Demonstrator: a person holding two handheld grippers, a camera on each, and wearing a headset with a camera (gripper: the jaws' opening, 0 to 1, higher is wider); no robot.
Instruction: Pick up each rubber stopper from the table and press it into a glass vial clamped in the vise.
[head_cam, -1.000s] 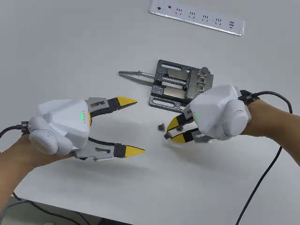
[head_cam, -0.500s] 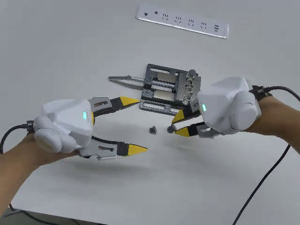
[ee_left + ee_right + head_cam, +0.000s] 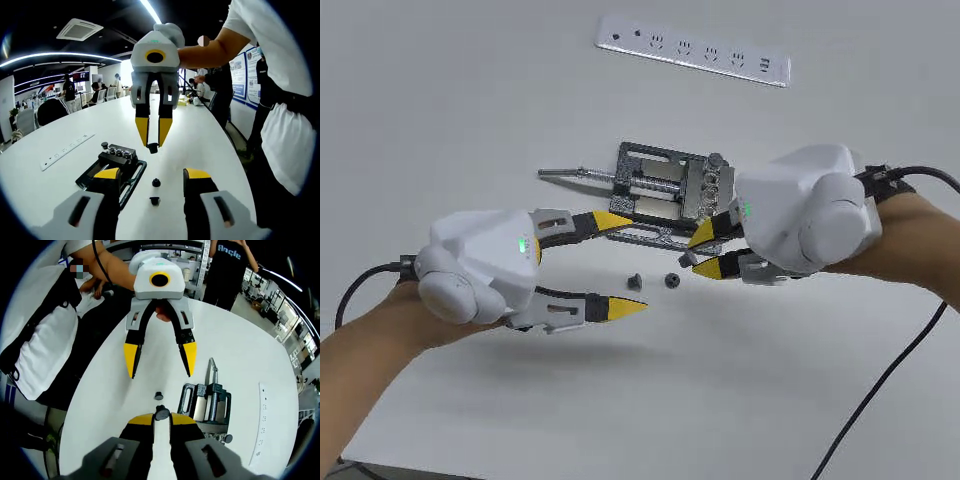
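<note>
Closest to you, your left gripper [image 3: 618, 262] hangs above the desk [image 3: 470, 120] with its fingers spread wide and nothing between them. Your right gripper [image 3: 700, 254] is opposite it. Its fingers are pinching a small dark stopper [image 3: 686, 259] at the very tips. The left gripper view shows this stopper clearly, lifted off the desk.

Between the two grippers, a loose stopper [image 3: 634, 282] and a second loose stopper [image 3: 672, 280] lie on the desk, a little apart from each other.

Just beyond the right fingers stands the vise [image 3: 655, 185]. The vials [image 3: 714, 185] are clamped in a row at the end of the vise nearest to that gripper, with their mouths up. The held stopper is therefore just in front of the vials, and the right gripper is much nearer to them than the left one. I judge that you must carry the stopper forward over one mouth and then press straight down along the upright axis of the vial. Farthest from you lies a power strip [image 3: 692, 50].

In the head view, the body of the right gripper covers part of the vial row. I cannot tell how many vials are already closed. I also cannot tell which way the narrow end of the held stopper points.
</note>
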